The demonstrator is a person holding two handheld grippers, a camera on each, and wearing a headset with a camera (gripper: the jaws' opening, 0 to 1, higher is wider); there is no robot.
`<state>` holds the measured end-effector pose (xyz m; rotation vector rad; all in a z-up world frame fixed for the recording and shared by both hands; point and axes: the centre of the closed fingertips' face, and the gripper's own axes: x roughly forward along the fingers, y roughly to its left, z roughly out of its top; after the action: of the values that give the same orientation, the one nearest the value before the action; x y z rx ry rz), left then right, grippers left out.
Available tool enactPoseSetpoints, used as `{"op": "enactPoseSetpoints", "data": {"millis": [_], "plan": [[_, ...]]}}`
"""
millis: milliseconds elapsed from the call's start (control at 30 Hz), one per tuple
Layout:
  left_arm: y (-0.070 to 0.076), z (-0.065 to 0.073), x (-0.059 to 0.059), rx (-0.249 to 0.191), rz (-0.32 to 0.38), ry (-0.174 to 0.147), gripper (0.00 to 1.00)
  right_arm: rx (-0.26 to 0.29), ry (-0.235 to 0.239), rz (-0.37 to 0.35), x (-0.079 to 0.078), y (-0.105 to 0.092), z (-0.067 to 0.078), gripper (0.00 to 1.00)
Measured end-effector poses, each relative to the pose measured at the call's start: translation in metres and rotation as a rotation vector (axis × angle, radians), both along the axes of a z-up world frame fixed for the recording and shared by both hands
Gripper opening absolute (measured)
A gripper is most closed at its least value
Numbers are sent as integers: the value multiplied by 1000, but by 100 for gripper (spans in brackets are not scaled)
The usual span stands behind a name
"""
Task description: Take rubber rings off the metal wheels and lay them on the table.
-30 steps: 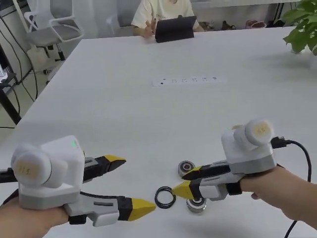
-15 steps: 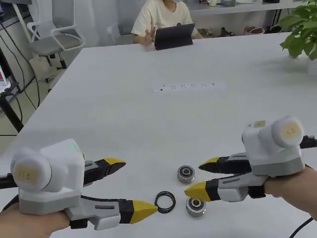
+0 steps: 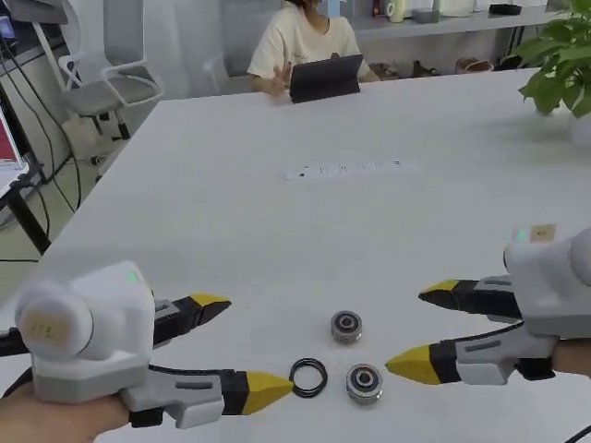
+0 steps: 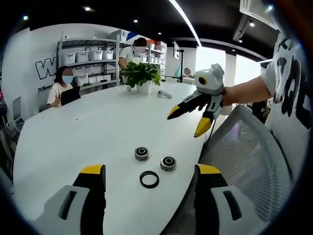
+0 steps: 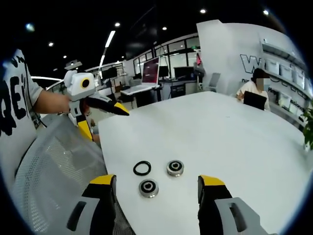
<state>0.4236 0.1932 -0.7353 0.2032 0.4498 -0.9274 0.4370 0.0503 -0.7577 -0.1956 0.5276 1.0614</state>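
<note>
**One ring down, both tongs empty**

A black rubber ring (image 3: pixel 308 377) lies flat on the white table (image 3: pixel 231 203), just beside the nearer metal wheel (image 3: pixel 364 383) and near the farther metal wheel (image 3: pixel 346 326), looking like finished work set aside. The left tongs (image 3: pixel 247 343) and right tongs (image 3: pixel 410 330) hover on either side, spread wide and empty, their tips aimed inward at the parts.

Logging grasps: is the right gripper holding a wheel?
No: the right gripper is open and empty; the near wheel and far wheel lie on the table.
</note>
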Motion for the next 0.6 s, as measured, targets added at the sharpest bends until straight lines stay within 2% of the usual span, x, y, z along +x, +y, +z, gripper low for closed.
{"op": "enactPoseSetpoints", "data": {"millis": [200, 433, 600], "plan": [[1, 2, -2, -4, 13, -4, 72, -11, -26, -28, -7, -18, 1, 69], [3, 4, -4, -8, 35, -8, 73, -1, -25, -69, -14, -31, 1, 70], [3, 6, -7, 0, 46, -16, 73, -5, -41, -87, -17, -41, 2, 70]]}}
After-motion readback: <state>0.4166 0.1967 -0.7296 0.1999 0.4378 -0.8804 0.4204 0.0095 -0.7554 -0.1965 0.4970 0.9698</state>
